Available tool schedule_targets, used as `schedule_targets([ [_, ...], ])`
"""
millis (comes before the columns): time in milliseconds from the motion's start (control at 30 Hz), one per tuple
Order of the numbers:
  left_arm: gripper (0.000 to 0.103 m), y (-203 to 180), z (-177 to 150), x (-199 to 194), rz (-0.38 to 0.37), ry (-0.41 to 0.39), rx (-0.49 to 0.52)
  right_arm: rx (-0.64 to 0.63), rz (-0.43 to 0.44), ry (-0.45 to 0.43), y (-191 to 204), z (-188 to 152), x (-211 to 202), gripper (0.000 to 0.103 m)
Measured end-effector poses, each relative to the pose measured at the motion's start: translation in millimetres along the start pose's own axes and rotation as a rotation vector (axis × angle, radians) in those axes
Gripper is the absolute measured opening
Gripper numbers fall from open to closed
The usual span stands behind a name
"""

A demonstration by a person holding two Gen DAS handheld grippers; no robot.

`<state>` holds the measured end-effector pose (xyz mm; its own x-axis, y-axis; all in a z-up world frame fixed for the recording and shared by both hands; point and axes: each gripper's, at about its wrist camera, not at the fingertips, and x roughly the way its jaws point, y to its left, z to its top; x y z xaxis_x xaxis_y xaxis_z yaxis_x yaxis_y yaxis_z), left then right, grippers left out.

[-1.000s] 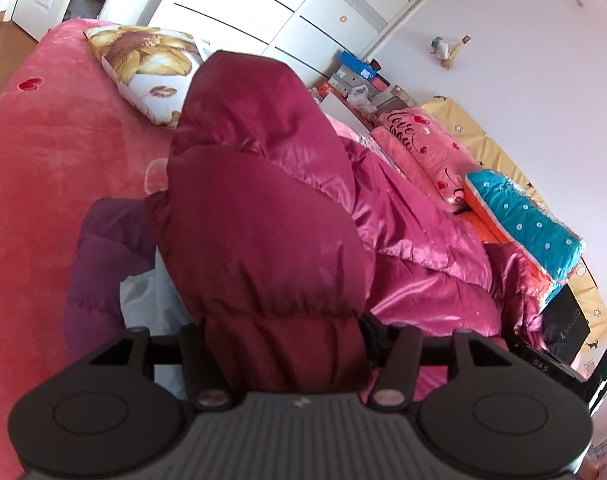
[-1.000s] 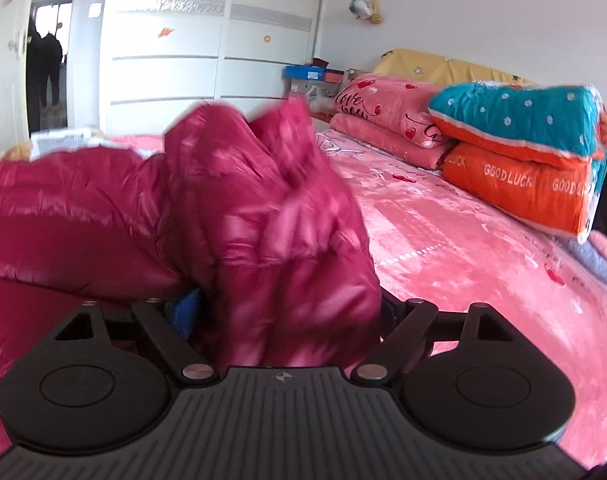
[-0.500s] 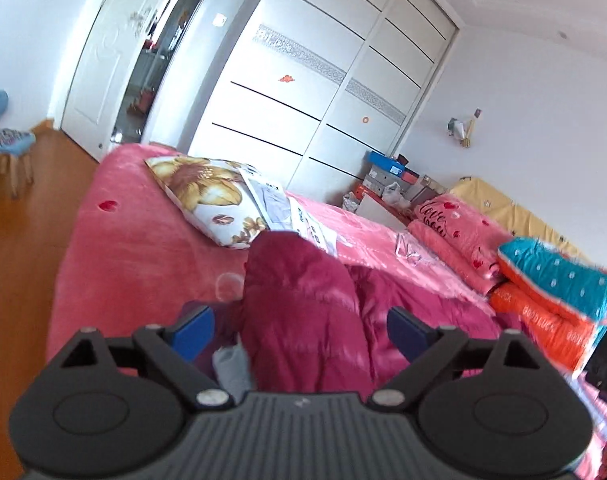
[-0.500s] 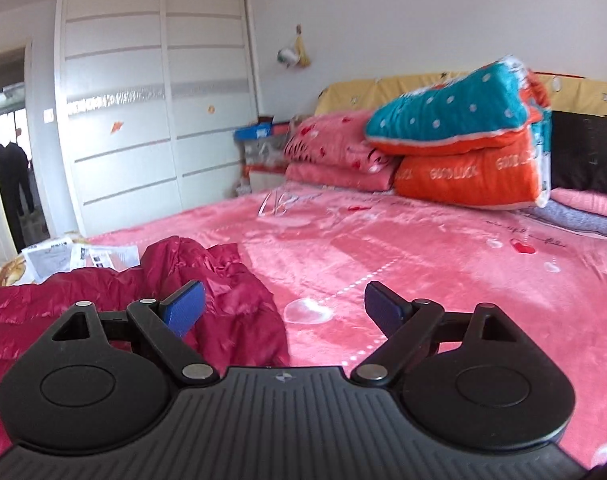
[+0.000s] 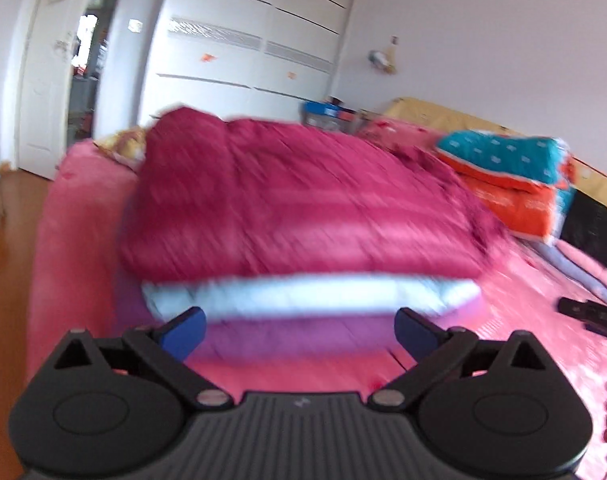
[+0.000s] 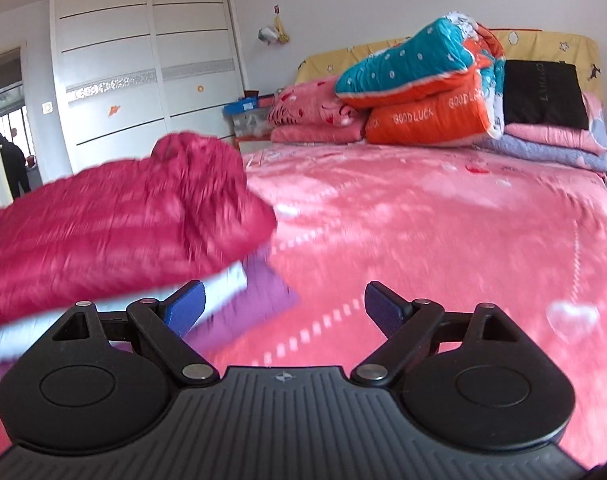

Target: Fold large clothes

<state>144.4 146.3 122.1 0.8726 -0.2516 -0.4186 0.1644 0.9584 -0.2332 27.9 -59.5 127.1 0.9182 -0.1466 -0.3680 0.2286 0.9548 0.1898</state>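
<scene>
While both views are smeared by motion, the crimson puffer jacket [image 5: 303, 204] reads clearly enough: it lies folded in a thick bundle on the pink bed blanket [image 6: 443, 232], stacked on a pale grey-white garment [image 5: 303, 292] and a purple garment [image 5: 287, 332] whose edges stick out beneath it. In front of the stack, the left gripper [image 5: 299, 330] has just been opening; its blue-padded jaws stand wide apart with nothing between them, short of the clothes. On the right wrist view the jacket fills the left side, and the right gripper [image 6: 283, 306] is likewise spread with nothing between the pads, though its left pad overlaps the pale layer's edge and I cannot tell whether it touches. Behind, an orange and teal quilt [image 6: 423, 80] sits folded near the yellow headboard [image 6: 543, 46], beside pink pillows [image 6: 315, 114], with a white wardrobe [image 5: 243, 40] at the wall
</scene>
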Motion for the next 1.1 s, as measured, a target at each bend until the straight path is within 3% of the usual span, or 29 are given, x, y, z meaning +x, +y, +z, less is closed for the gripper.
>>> schedule_targets([
  [167,0.1,-24.7,-39.7,-48.9,-0.029,0.003,0.016,0.03,0.014,-0.006,3.0,-39.8,-69.2,0.103],
  [433,0.102,-60.1,-63.0,-160.7,-0.029,-0.017,0.025,0.118,-0.001,0.033,-2.9,-45.8,-192.0,0.103],
  [633,0.102,-76.4,-73.7,-229.6,0.004,-0.052,0.062,0.104,-0.02,-0.011,1.5,-63.6,-299.6,0.103],
  [900,0.102,-94.2,-77.1,-289.2,0.048,-0.074,0.107,0.053,-0.031,-0.067,8.6,-78.4,-404.0,0.103],
  [1100,0.102,-99.5,-78.0,-313.1,0.058,-0.083,0.114,0.046,0.0,-0.129,11.3,-74.7,-458.1,0.103],
])
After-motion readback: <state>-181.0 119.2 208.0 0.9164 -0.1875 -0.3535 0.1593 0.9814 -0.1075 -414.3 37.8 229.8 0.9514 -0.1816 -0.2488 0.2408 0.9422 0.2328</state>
